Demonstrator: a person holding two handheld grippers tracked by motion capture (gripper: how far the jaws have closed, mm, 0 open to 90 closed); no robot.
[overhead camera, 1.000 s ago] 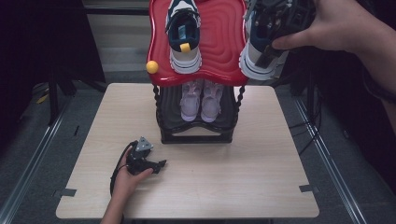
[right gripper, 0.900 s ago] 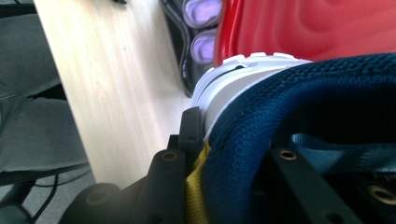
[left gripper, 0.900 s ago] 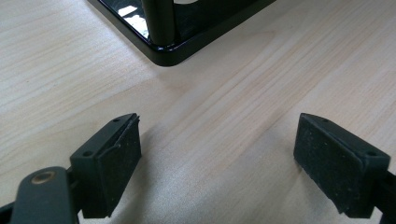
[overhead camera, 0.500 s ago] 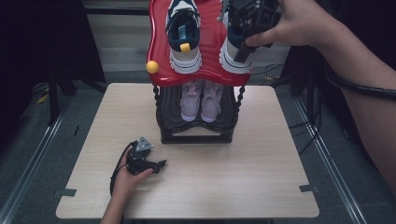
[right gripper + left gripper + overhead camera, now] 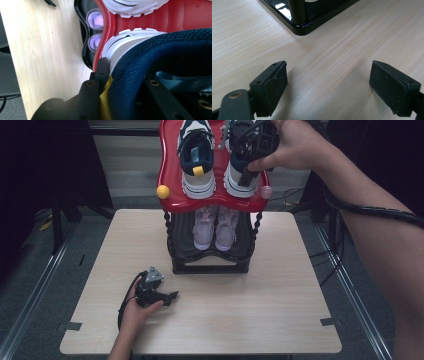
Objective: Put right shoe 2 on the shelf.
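From up high: pale wood counter (image 5: 260,320), grey floor and dark room around it. My right hand-held gripper (image 5: 248,151) is clamped on the heel of a navy sneaker (image 5: 241,175) sitting on the red top shelf (image 5: 167,170), its twin (image 5: 197,162) just beside. Below it, lilac shoes (image 5: 216,227) sit in the black rack (image 5: 210,265).

Left gripper view: my left hand-held gripper (image 5: 328,85) rests with its jaws wide apart over bare wood, the rack's corner ahead.

Right gripper view: the jaws pinch the navy collar (image 5: 155,65).
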